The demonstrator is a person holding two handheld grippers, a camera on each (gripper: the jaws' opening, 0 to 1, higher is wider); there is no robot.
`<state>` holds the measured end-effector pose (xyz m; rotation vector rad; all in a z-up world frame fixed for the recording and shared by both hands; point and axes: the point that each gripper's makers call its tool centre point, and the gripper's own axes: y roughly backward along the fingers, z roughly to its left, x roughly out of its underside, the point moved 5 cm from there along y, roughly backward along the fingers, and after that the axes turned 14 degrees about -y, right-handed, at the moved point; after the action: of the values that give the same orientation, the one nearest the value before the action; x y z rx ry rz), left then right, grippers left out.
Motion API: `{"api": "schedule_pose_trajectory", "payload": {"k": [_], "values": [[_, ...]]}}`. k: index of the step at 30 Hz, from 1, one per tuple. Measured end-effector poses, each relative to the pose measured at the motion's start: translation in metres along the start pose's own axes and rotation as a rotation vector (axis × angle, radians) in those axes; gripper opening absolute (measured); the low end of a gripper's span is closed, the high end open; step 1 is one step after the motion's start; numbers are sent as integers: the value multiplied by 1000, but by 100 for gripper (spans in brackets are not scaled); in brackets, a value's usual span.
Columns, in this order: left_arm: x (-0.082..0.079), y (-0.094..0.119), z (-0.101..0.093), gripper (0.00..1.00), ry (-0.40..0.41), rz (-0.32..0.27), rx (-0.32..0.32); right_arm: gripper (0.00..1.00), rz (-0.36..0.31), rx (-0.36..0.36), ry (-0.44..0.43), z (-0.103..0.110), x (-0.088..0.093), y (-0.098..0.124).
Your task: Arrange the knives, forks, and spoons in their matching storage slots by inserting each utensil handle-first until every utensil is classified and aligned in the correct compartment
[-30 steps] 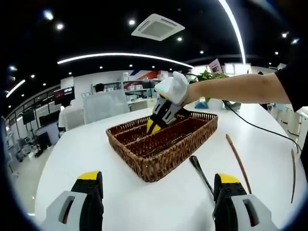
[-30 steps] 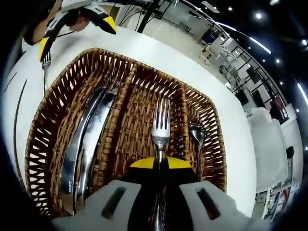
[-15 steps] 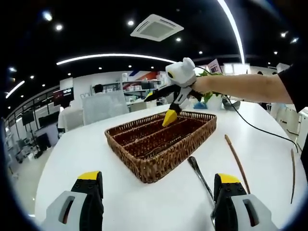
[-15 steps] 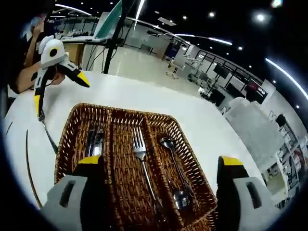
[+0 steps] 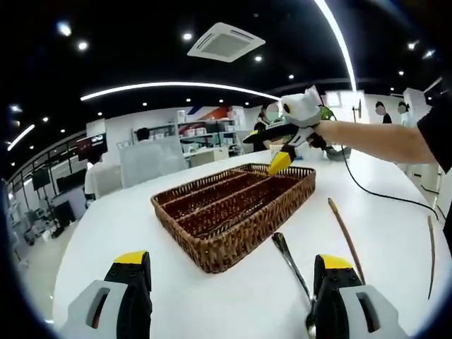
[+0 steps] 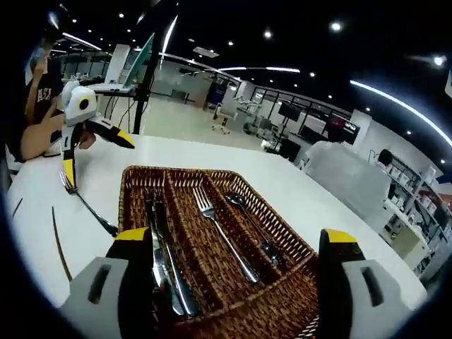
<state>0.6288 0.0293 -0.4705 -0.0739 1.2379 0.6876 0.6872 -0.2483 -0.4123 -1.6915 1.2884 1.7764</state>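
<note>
Fork (image 6: 224, 229) lies in basket (image 6: 282, 233)'s middle slot; both hand-held grippers gape, holding nothing.

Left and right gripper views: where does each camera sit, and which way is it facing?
Left gripper view: low over the white table, facing the wicker tray; own open jaws at bottom, right gripper and a forearm beyond.
Right gripper view: above the tray's near end, looking along its compartments; own open jaws, left gripper at left.
Shared: tray, table, a utensil lying outside.

White table (image 5: 141, 233): wicker tray (image 5: 233, 212), loose utensil (image 5: 293, 265), sticks (image 5: 346, 233).
</note>
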Motion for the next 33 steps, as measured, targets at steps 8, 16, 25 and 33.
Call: {"api": "schedule_pose_trajectory", "payload": {"k": [8,16,25,33], "values": [[2,3,-1,100,0,5,9,99,-124,49,-100,13,10,53],[-4,7,2,100,16,-46,10,99,-164,78,-161,24,33,91],[-11,9,0,100,3,-60,9,99,-197,108,-187,40,50,117],[-14,8,-4,100,1,-60,14,99,-238,107,-234,56,70,128]]}}
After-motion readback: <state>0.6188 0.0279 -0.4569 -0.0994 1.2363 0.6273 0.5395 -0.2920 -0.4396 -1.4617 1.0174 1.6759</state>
